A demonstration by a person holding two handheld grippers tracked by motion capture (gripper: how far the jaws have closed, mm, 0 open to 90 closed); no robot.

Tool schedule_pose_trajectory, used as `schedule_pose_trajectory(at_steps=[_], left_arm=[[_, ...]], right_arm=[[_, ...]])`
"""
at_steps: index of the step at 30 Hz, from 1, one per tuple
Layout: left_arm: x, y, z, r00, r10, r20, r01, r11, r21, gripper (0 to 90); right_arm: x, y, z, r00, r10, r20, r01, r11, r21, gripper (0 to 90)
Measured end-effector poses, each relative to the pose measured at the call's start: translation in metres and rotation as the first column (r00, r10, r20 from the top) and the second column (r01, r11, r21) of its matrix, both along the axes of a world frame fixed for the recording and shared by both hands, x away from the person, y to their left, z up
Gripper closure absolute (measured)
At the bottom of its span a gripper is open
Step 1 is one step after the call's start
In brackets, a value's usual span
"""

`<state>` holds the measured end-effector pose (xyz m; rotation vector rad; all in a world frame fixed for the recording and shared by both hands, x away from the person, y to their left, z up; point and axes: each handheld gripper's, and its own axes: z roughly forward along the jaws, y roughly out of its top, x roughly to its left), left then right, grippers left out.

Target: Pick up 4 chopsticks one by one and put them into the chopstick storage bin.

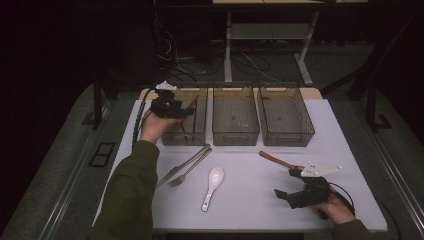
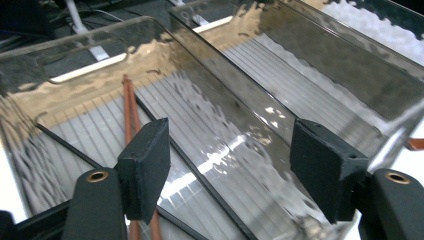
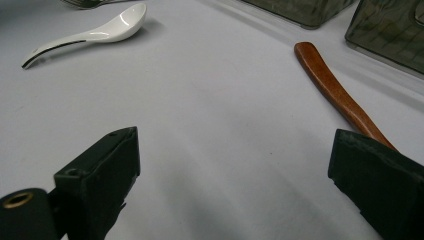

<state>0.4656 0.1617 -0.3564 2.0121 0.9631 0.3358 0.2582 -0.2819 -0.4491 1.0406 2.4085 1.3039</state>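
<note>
1. Closest to the near edge of the desk [image 1: 350,145], by its near right corner, the right tongs [image 1: 292,192] sit low over the desk with the jaws wide open and nothing between them.
2. Just past them there's a wooden spoon [image 3: 332,85]; its brown handle runs off behind the right jaw.
3. Around the middle lies a white soup spoon [image 1: 212,186], and left of it a fork [image 1: 186,172] next to some metal serving tongs [image 1: 182,165].
4. Along the far edge are three clear bins in a row.
5. The left tongs [image 1: 172,107] hover over the left bin [image 1: 199,134], jaws apart and gripping nothing.
6. The chopsticks [image 2: 131,107] lie inside that left bin, free of the pads [image 2: 150,167].
</note>
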Motion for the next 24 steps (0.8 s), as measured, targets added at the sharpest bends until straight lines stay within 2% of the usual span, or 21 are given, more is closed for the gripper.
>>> schedule_pose_trajectory(at_steps=[5,7,9,15,24], left_arm=[[-0.017,-0.005,-0.001,0.9997,-0.026,-0.005,0.026,0.9997,0.005,26.6],[-0.025,-0.006,-0.001,0.9995,-0.031,0.000,0.031,0.9995,-0.009,25.9],[-0.032,-0.007,-0.001,0.9987,-0.052,0.004,0.052,0.9987,0.004,24.6],[-0.055,-0.009,0.000,0.9948,-0.095,0.037,0.095,0.9954,0.006,22.4],[-0.087,-0.013,-0.012,0.9896,-0.133,0.056,0.134,0.9905,-0.028,21.0]], right_arm=[[0.000,0.000,0.000,1.0000,0.000,0.001,0.000,1.000,-0.001,6.2],[0.000,0.000,0.000,1.0000,-0.001,0.002,0.001,1.000,-0.001,6.2],[0.000,0.000,0.000,1.0000,-0.001,0.002,0.001,1.000,-0.001,6.2],[0.000,0.000,0.000,1.0000,0.000,0.001,0.000,1.000,-0.003,6.2],[0.000,0.000,0.000,1.0000,0.000,0.000,0.000,1.000,-0.004,6.2]])
